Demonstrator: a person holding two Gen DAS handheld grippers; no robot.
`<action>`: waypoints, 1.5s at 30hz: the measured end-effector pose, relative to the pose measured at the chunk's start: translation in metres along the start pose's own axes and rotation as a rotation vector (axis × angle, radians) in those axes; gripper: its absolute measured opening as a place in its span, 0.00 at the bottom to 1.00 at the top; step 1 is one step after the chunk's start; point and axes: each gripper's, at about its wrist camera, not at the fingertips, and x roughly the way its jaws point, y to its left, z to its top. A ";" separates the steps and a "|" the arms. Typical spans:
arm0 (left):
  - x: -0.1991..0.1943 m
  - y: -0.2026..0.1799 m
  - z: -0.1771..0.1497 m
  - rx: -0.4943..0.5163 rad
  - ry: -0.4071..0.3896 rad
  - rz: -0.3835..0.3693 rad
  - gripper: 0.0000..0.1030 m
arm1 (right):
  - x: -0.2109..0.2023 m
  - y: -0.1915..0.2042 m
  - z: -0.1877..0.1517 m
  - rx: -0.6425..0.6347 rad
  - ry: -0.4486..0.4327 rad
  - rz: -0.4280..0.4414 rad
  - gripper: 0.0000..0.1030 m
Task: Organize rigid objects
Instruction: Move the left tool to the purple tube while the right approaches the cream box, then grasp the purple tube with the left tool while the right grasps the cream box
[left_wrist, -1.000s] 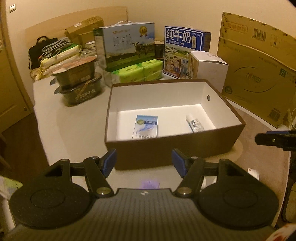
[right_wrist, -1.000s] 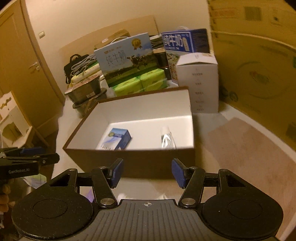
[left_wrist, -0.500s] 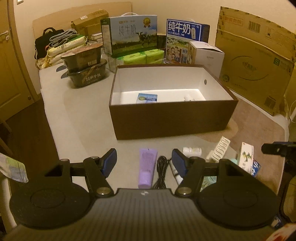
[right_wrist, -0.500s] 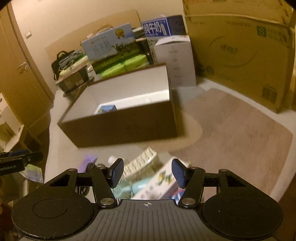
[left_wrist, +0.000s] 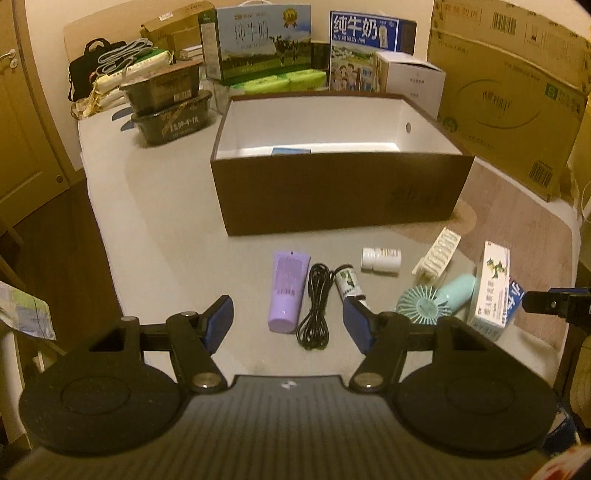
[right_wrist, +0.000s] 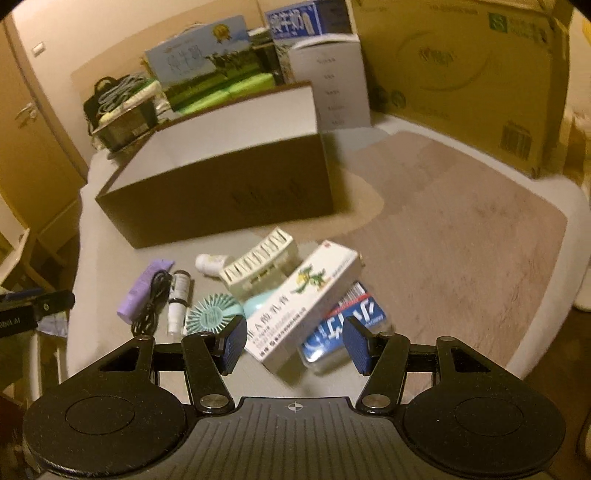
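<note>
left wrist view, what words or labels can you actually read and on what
"纯牛奶" on the green-and-blue milk carton.
"纯牛奶" on the blue milk carton.
"S" on the big cardboard box.
Small print on the purple tube, white bottle and white medicine box: too small to read.

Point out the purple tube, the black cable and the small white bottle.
purple tube (left_wrist: 287, 288), left wrist view, middle of its body.
black cable (left_wrist: 316, 306), left wrist view, middle of the bundle.
small white bottle (left_wrist: 381, 260), left wrist view, its side.
</note>
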 end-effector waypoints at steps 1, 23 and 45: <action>0.002 -0.001 -0.001 0.000 0.005 -0.001 0.62 | 0.002 0.000 0.000 0.004 0.007 -0.001 0.56; 0.035 0.000 -0.013 0.000 0.048 0.015 0.62 | 0.055 0.021 0.016 0.030 0.051 -0.124 0.56; 0.090 0.012 -0.004 0.082 0.066 -0.007 0.58 | 0.082 -0.004 0.028 -0.244 0.079 -0.059 0.38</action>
